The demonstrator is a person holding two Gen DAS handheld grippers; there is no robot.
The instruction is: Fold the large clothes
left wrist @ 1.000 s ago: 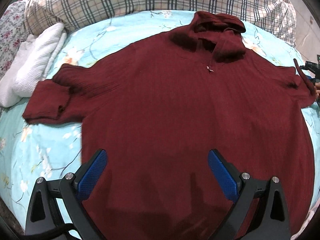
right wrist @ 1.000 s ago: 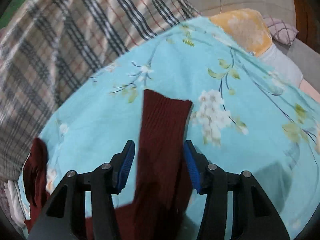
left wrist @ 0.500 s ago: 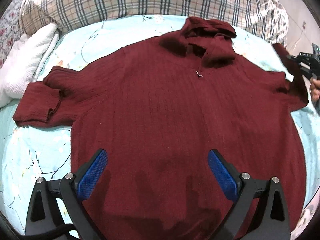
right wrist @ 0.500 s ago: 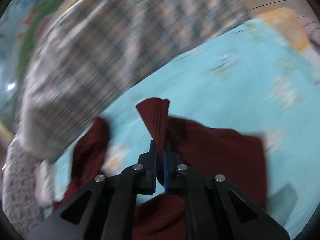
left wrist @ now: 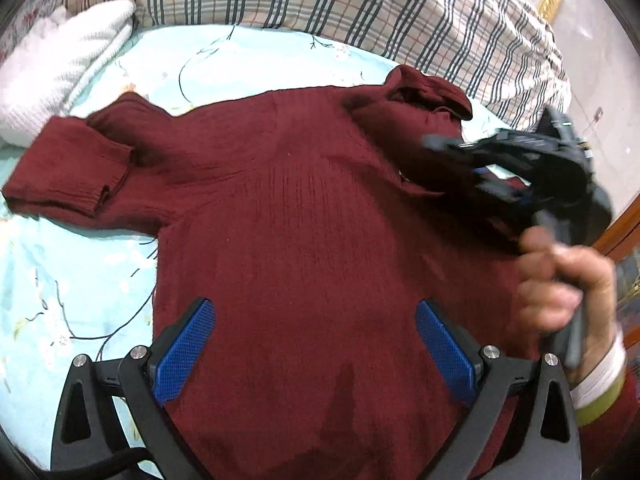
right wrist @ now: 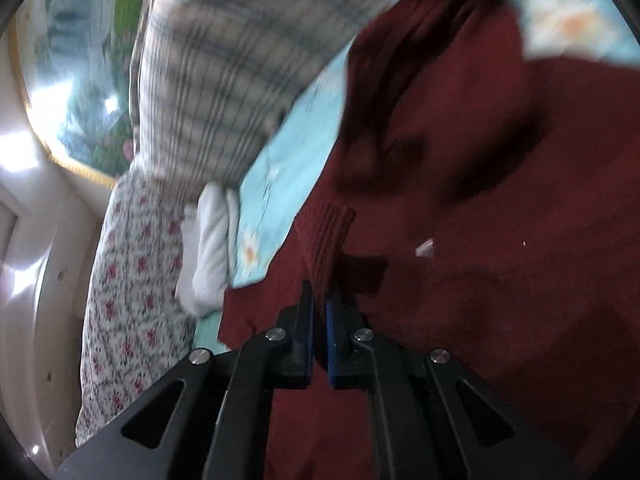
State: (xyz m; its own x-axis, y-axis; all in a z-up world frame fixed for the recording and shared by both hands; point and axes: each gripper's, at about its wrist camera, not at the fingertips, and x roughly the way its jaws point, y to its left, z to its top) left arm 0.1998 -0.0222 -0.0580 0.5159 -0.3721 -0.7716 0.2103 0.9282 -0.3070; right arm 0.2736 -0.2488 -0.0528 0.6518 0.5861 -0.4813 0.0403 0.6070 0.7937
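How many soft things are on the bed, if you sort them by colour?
Dark red: 1, the sweater
White: 1, the knitted bundle
Plaid: 1, the checked quilt
Pink-flowered: 1, the floral cloth
Total: 4, all on the blue flowered sheet

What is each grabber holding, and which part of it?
The right gripper is shut on the red sweater's sleeve cuff. The left gripper is open above the sweater, holding nothing.
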